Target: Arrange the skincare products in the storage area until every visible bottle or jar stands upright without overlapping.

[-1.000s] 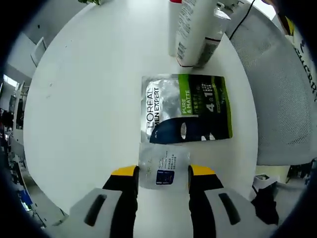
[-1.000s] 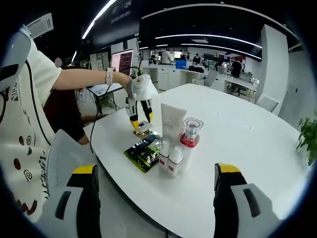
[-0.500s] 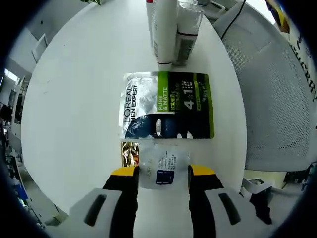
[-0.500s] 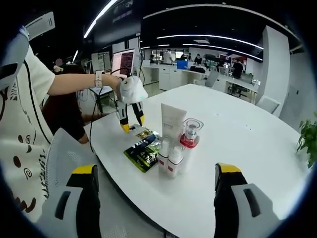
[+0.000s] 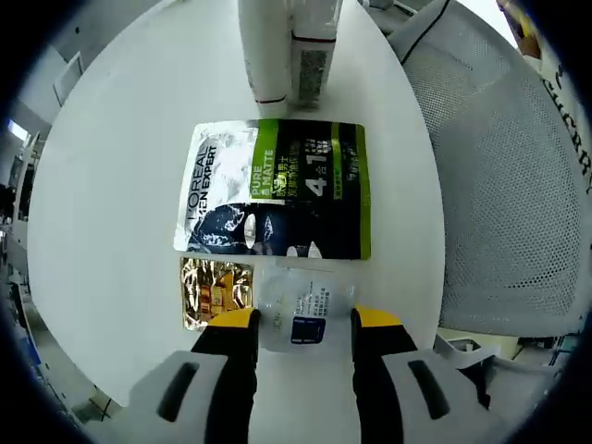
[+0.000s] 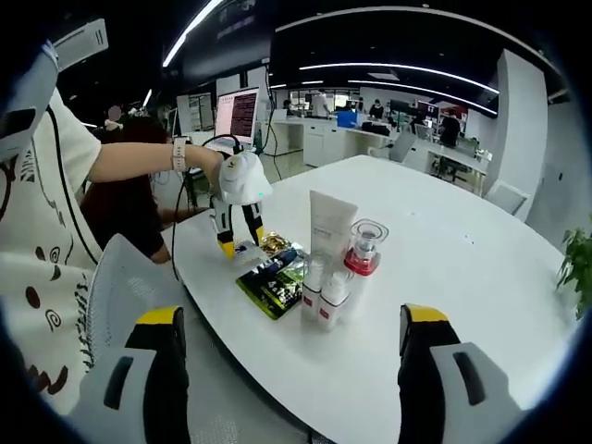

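In the left gripper view, the left gripper (image 5: 304,320) has its yellow-tipped jaws pinching a clear sachet (image 5: 303,298) with a small blue label, held over the near edge of the white round bench (image 5: 120,166). Just left of the jaw tips a gold foil sachet (image 5: 215,291) lies flat on the bench, its right edge beside the clear sachet. Directly ahead of the gripper lies a flat mask pouch (image 5: 277,190) in silver, green and black, printed with L'Oreal Men Expert lettering; its near edge touches or slightly overlaps the two small sachets, and I cannot tell which. Further ahead, past the pouch, a white tube (image 5: 264,51) and a smaller white bottle (image 5: 313,51) stand upright side by side. To the right of the gripper, off the bench edge, sits a grey mesh chair (image 5: 504,185). In the right gripper view, the left gripper (image 6: 233,248), held by a hand (image 6: 205,163) of a person in a white printed shirt, comes in from the left and points down at the bench (image 6: 481,277) beside the pouch (image 6: 271,282). Ahead of the right gripper (image 6: 291,333), whose jaws are spread wide with nothing between them, a cluster stands upright near the bench edge: the tall white tube (image 6: 332,225), two small white bottles (image 6: 325,298) in front of it, and a clear red-collared jar (image 6: 364,246) at the right.
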The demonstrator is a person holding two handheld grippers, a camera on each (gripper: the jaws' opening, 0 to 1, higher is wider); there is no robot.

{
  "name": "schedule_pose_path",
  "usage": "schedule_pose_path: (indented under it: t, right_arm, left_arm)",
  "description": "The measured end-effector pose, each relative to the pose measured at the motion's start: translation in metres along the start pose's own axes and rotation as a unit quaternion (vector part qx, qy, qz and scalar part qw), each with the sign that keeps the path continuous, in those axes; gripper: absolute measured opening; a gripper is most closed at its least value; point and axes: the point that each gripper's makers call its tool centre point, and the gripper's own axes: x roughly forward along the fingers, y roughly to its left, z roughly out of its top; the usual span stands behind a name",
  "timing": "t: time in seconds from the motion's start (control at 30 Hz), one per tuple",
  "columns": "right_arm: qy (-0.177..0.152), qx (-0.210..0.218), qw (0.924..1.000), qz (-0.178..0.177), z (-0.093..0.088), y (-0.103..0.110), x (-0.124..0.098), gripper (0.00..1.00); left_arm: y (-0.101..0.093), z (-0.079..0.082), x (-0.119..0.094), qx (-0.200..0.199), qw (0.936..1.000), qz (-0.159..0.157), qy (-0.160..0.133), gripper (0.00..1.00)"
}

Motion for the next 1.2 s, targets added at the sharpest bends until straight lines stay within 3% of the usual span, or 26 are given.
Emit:
schedule_pose_path:
  t: [0.63,1.2]
  right_arm:
    - [0.003,-0.005,1.0000,0.007,-0.003,0.004,0.000,0.94]
    - [0.007,-0.006,0.9999,0.009,-0.007,0.007,-0.001,0.93]
  left_arm:
    - [-0.006,-0.002,0.012,-0.038,0.9992,0.011,0.001,0.37]
    - [-0.001,-0.002,0.013,-0.031,0.9988,0.037,-0.001,0.41]
